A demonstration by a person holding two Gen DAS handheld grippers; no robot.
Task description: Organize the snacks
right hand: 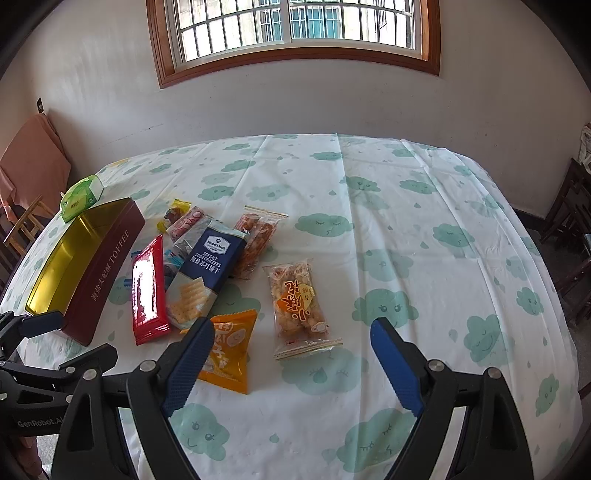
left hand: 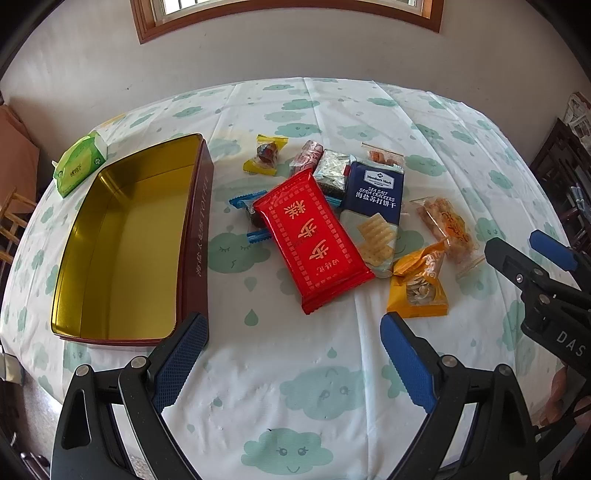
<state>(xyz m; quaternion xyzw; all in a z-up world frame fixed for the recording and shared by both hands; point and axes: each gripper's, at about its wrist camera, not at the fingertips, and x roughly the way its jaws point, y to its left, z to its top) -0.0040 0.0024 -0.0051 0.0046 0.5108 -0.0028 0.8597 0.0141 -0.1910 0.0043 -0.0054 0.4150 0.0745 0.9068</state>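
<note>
An open maroon toffee tin [left hand: 122, 236] [right hand: 99, 266] with a gold inside stands empty at the left. Several snacks lie in a loose pile beside it: a red packet [left hand: 314, 240] [right hand: 147, 291], a navy soda-cracker pack [left hand: 376, 210] [right hand: 207, 273], an orange bag [left hand: 421, 284] [right hand: 229, 350], a clear rice-puff pack [left hand: 447, 229] [right hand: 299, 306] and small wrapped candies [left hand: 266, 153]. My left gripper [left hand: 295, 325] hangs open above bare cloth in front of the red packet. Holding nothing, my right gripper [right hand: 291, 328] is open over the rice-puff pack's near end.
A green tissue pack [left hand: 79, 162] [right hand: 81, 197] lies behind the tin. The cloud-print tablecloth [right hand: 424, 240] is bare to the right. Wooden chairs [right hand: 569, 229] stand at both sides and a wall with a window [right hand: 295, 29] is behind the table.
</note>
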